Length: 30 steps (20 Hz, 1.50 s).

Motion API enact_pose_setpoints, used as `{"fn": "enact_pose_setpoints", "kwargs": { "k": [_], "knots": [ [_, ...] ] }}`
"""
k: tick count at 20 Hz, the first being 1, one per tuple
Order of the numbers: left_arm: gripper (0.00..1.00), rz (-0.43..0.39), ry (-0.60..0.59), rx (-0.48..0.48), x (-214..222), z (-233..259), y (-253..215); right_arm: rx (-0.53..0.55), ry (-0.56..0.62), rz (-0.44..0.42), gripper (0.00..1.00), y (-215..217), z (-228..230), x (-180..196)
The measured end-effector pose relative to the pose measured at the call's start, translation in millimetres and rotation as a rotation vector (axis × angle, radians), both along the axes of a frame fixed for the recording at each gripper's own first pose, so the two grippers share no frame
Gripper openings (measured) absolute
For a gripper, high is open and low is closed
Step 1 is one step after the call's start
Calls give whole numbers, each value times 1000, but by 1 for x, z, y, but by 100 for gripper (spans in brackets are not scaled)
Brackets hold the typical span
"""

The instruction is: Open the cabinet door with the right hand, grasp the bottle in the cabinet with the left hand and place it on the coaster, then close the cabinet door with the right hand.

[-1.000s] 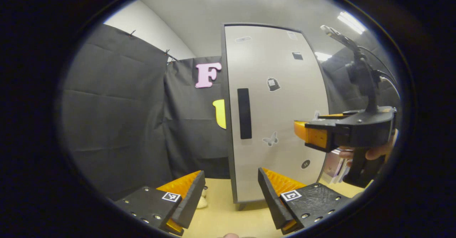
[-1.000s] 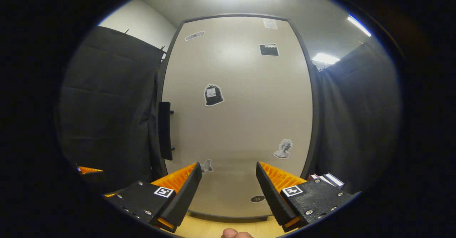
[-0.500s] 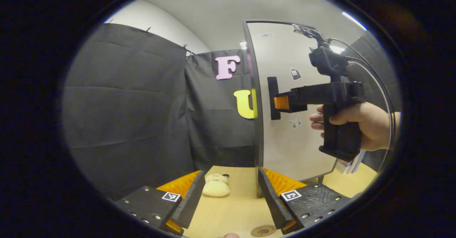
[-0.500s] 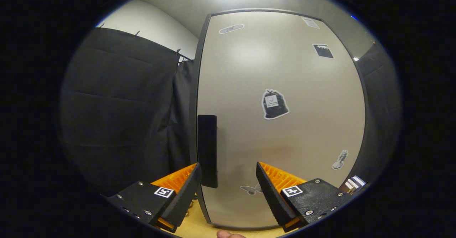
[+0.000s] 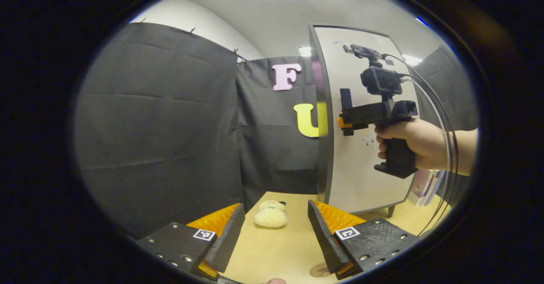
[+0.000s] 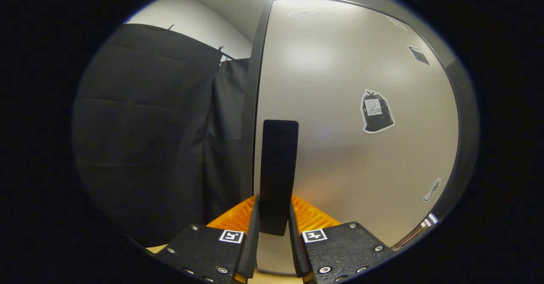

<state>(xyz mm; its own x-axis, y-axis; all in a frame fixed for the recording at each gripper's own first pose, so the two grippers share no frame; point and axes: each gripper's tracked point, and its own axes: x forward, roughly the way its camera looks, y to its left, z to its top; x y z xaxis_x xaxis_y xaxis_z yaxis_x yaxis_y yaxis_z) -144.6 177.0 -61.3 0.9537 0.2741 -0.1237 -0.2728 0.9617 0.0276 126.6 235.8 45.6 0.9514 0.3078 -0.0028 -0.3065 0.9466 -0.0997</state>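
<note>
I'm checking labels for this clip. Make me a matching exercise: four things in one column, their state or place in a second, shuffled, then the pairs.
Things:
1. right tongs
2. left tongs
3. plush toy
4. coaster

States or places:
A. open, holding nothing
B. flat on the table by the near edge of the view
C. closed on the door handle
D. lying on the table beside the cabinet

Pairs: 1-C, 2-A, 3-D, 4-B

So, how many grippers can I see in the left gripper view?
2: the left gripper at the bottom, and the right gripper farther off, at the handle.
</note>
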Motion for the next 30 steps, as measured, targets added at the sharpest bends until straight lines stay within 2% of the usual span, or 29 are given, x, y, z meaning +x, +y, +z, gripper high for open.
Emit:
{"fn": "enact_pose_setpoints", "kwargs": {
  "k": [5,6,9,12,15,19,24,25,26,27,29,30],
  "knots": [
    [86,-7,-4,-21,-1,-4,0,9,66,14,24,-1,-4,-2],
    [89,-10,-9,-20,0,-3,0,8,64,21,22,-1,-3,-4],
    [86,-21,-13,-22,3,-5,-1,7,63,56,21,-2,-4,-11],
    [86,-43,-5,-30,4,-8,-5,6,58,113,22,-2,-2,-25],
    [86,-76,20,-29,10,-15,-29,4,56,172,21,-4,-1,-35],
    [86,-107,9,6,10,-5,-47,13,68,226,22,-8,-3,-37],
    [86,-91,-20,40,-2,16,-73,16,79,308,22,-13,-5,-38],
    [92,-93,-23,39,-5,17,-79,15,82,325,22,-13,-5,-37],
    [92,-95,-23,43,-7,18,-85,15,82,344,22,-13,-6,-40],
    [86,-91,-17,56,-11,19,-89,16,83,362,22,-13,-5,-40],
    [86,-75,-8,76,-15,22,-93,14,92,393,22,-15,-4,-41],
    [92,-70,-9,78,-13,23,-95,12,94,410,22,-15,-6,-41]
  ]
}}
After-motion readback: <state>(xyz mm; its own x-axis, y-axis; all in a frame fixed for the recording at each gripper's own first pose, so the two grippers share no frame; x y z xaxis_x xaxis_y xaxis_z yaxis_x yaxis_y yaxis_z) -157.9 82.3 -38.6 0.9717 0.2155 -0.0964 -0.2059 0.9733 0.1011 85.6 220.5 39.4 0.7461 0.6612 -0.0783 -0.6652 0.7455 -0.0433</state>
